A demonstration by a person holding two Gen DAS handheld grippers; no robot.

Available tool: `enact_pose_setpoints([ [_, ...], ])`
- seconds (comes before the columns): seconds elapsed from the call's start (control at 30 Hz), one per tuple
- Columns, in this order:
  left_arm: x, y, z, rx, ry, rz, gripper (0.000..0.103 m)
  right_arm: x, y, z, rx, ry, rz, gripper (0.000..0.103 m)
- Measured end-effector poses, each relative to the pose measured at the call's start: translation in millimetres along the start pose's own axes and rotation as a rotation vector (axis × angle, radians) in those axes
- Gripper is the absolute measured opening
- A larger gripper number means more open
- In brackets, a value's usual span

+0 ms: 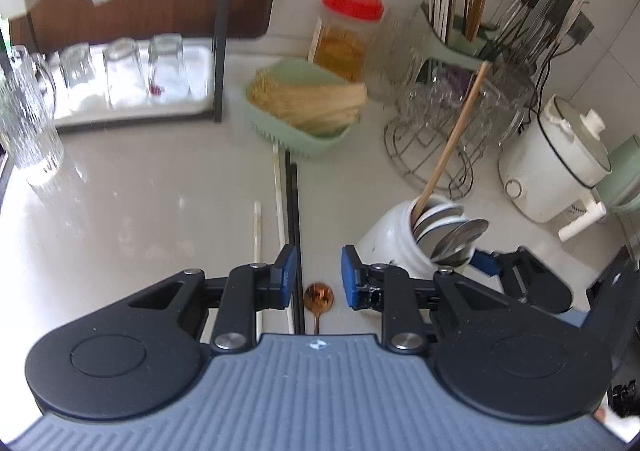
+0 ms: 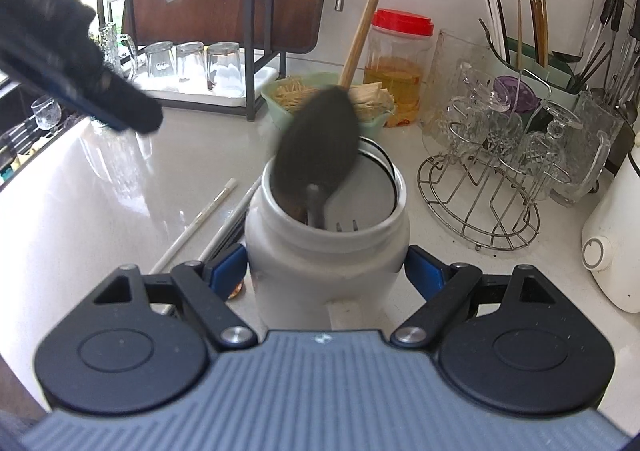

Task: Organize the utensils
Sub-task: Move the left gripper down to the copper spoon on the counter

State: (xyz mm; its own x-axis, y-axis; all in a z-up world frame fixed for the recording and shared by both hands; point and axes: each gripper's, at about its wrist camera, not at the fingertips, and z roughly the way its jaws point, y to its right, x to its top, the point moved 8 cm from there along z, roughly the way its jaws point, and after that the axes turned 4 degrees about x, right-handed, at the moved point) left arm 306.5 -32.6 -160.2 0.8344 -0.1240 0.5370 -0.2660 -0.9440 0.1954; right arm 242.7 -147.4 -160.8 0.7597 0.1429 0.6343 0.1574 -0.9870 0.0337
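The right claw (image 2: 326, 271) is closed on the white jar (image 2: 326, 247), its blue pads pressed against both sides of the jar body. The jar stands on the pale desk (image 1: 140, 211). Inside the jar are seen a dark spoon (image 2: 318, 147) leaning out over the rim, a wooden-handled utensil (image 2: 368, 15) rising toward the back, white lids or plates, and fork tines near the rim. From the left wrist view, metal spoon bowls (image 1: 456, 239) are seen fanned out of the jar mouth.

The left claw (image 1: 319, 275) is held narrowly apart with nothing between the pads. It is positioned above the desk, just left of the jar. A copper-coloured spoon (image 1: 318, 297) lies on the desk below the gap between the pads; contact cannot be told. White chopsticks (image 1: 257, 231) and dark chopsticks (image 1: 295, 219) lie on the desk beside it, left of the jar.

Further back a green basket (image 1: 304, 107) of noodles, a red-lidded jar (image 1: 348, 31), a wire glass rack (image 1: 448, 123), a chopstick holder (image 1: 452, 39) and a white cooker (image 1: 556, 163) are seen. Upturned glasses (image 1: 124, 67) sit on a tray at the left.
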Motion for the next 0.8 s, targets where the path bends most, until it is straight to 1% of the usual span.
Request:
enact_pose_setpoints([
  [0.13, -12.4, -1.0, 16.6, -0.017, -0.037, -0.007, 0.028, -2.6, 4.5, -2.9, -0.003, -0.015, 0.003, 0.088],
  [0.33, -26.8, 0.6, 43.2, -0.024, -0.085, -0.006, 0.029, -6.5, 13.6, -8.5, -0.004, -0.04, 0.01, 0.088],
  [0.43, -32.7, 0.3, 54.8, -0.014, -0.102, 0.007, 0.036, -9.3, 18.0, -11.2, -0.006, -0.045, 0.018, 0.088],
  [0.57, -40.3, 0.1, 70.1, -0.01, -0.122, 0.024, 0.037, -12.8, 22.9, -14.4, -0.011, -0.043, 0.025, 0.088],
  [0.8, -45.2, 12.5, 90.7, -0.026, -0.106, 0.109, 0.037, -18.1, 27.7, -19.7, -0.016, -0.035, 0.037, 0.087],
])
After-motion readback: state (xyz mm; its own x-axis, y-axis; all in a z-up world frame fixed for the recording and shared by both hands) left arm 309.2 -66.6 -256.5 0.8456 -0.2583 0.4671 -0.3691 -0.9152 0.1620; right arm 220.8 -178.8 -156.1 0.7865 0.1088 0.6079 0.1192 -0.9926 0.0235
